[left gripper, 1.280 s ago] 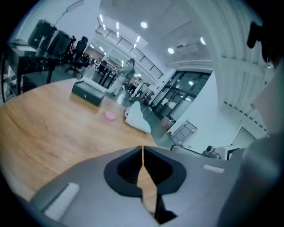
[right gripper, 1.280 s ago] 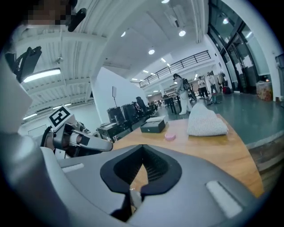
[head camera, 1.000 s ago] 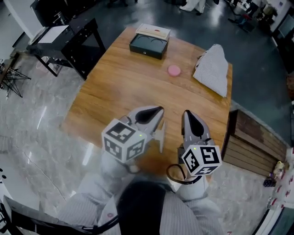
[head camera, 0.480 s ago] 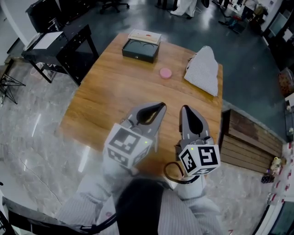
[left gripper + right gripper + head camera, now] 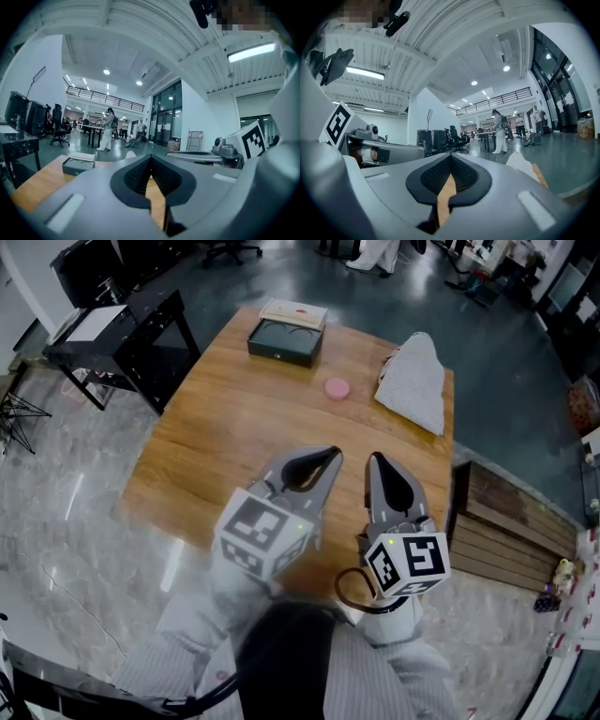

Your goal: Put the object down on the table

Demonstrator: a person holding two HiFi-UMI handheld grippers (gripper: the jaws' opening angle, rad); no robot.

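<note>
The left gripper [image 5: 319, 465] and right gripper [image 5: 380, 470] are held side by side above the near edge of the wooden table [image 5: 234, 437], close together but not touching. Both point away from the person toward the far end of the table. The left one angles slightly inward and the right one runs nearly straight ahead. Each carries its marker cube [image 5: 261, 535] at the rear, close to the person's body, and grey sleeves [image 5: 187, 634] run back from them. A black cable [image 5: 352, 596] loops beside the right gripper's cube. In the left gripper view the two dark pads meet at their tips with nothing between them, and only the tabletop shows through the gap behind the tips. The right gripper view shows the same condition: pads together, nothing carried. Three items rest on the far half of the table. A dark shallow box [image 5: 286, 338] with two round recesses sits at the far edge. A small pink disc [image 5: 337, 388] lies flat nearer the middle. A white patterned cloth [image 5: 414, 382] stands in a peak at the right edge. The disc lies between the box and the cloth, touching neither. Which of these is the task's object cannot be determined. All three are well apart from both grippers. A slatted wooden bench [image 5: 502, 531] stands on the floor just beside the table's right side.
</note>
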